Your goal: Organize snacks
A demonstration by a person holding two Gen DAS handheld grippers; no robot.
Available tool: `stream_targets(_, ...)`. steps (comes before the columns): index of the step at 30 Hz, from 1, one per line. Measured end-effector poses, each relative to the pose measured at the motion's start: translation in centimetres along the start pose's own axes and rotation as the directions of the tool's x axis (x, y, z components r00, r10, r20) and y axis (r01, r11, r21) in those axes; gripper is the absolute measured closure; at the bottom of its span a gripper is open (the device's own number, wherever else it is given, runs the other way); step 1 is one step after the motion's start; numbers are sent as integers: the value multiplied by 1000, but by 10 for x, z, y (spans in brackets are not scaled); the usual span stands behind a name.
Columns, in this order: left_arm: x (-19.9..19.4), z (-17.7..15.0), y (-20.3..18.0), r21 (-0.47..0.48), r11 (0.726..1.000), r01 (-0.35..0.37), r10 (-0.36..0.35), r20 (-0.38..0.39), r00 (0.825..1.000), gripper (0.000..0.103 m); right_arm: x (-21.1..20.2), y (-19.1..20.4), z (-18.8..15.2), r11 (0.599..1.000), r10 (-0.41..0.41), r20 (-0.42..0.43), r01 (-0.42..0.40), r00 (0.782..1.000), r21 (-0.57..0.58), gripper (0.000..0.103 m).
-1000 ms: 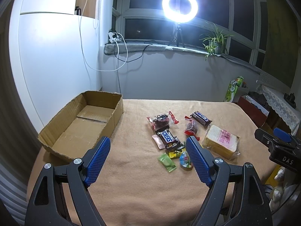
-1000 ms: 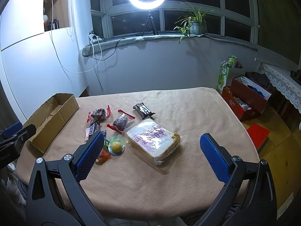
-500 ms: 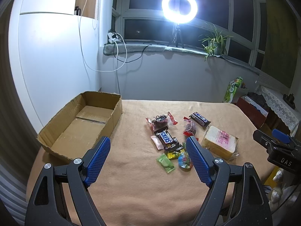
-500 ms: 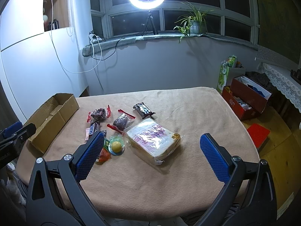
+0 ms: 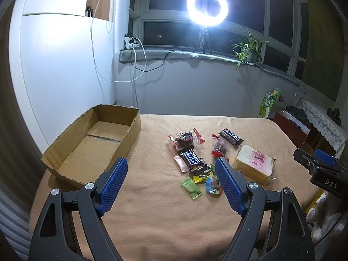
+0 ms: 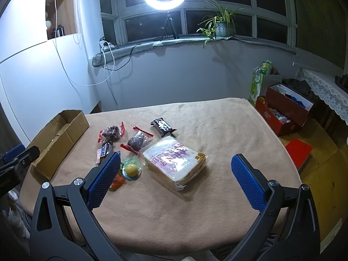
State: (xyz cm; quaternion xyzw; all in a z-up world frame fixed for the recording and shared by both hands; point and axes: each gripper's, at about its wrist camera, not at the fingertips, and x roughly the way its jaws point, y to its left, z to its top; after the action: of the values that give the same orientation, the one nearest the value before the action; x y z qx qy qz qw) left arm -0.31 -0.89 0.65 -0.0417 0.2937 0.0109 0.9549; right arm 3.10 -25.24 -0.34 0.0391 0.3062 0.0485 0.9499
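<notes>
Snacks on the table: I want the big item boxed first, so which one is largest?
The bagged sliced bread, a thick pale square loaf with pink print, nearest the right gripper. The rest are small wrapped sweets.

**Readable lettering: a candy bar and a gripper body**

The Snickers bar [image 5: 189, 159], among the loose snacks near the middle of the table, shows the white letters "KERS" in the left wrist view; the same letters appear on it [image 6: 106, 149] in the right wrist view. The right gripper's black body [image 5: 330, 182], at the table's right edge, carries "DAS". The bread pack [image 6: 174, 162] has pink printed characters, too blurred to read.
</notes>
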Motion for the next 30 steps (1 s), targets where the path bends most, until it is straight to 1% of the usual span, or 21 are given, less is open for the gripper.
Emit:
stream_targets(6,1,0,0,1,1000,1,-1,-1,1000,20,7,0,-3,999,41,-30,-41,999,5,0)
stream_targets(13,6,-3,-1,2,1000,1,-1,-13,1000,20,8,-1,-6,1000,25,-26,-25,999,0,0)
stream_targets(16,10,-4,-3,2,1000,5,-5,-22,1000,20,12,-6,-6,1000,24,-38,-23,999,6,0)
stream_targets(23,28,-11,-9,0,999,46,-45,-74,996,20,27,-23,-8,998,46,-93,-43,995,35,0)
stream_targets(27,41,-18,-9,-22,997,80,-82,-120,989,21,35,-28,-11,996,86,-128,-82,988,36,0)
stream_targets(30,48,-25,-8,-27,996,90,-93,-147,985,21,40,-27,-14,992,127,-148,-121,981,44,0)
